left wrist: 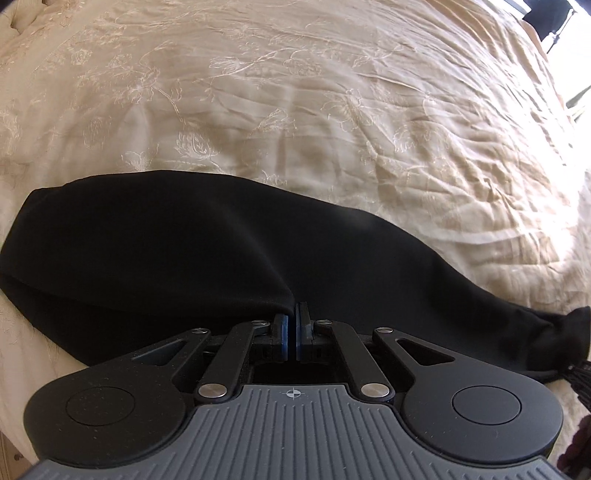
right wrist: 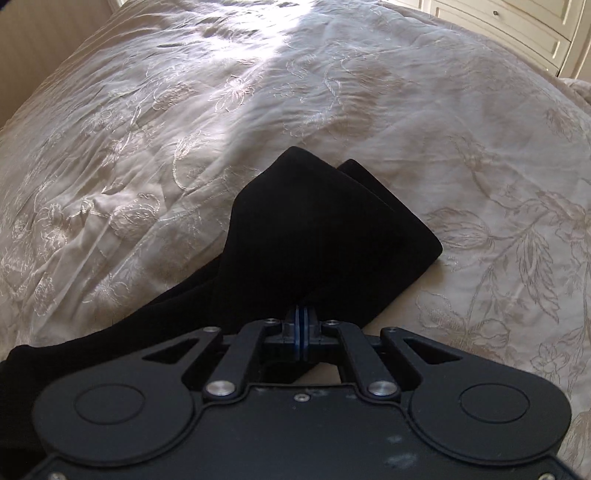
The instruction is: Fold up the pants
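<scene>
pants (left wrist: 184, 240) edge pinched by both tongs, open bedspread (left wrist: 295, 110) beyond

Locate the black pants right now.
The black pants lie across the cream embroidered bedspread, stretching left to right in the left wrist view, pinched by both tongs: left, right.

Bedspread: a cream, wrinkled fabric cover (left wrist: 332, 122) embroidered with pale flowers and leaves fills most of both wrist views.
Light: a bright sunlit patch lies at the right edge of the left wrist view and at the top centre of the right wrist view.
Drawers: white panelled wooden drawer fronts (right wrist: 517, 26) with small knobs stand in the upper right corner of the right wrist view.
Stand: a dark thin-legged object (left wrist: 554, 22), unclear, sits upper right in the left wrist view.
</scene>
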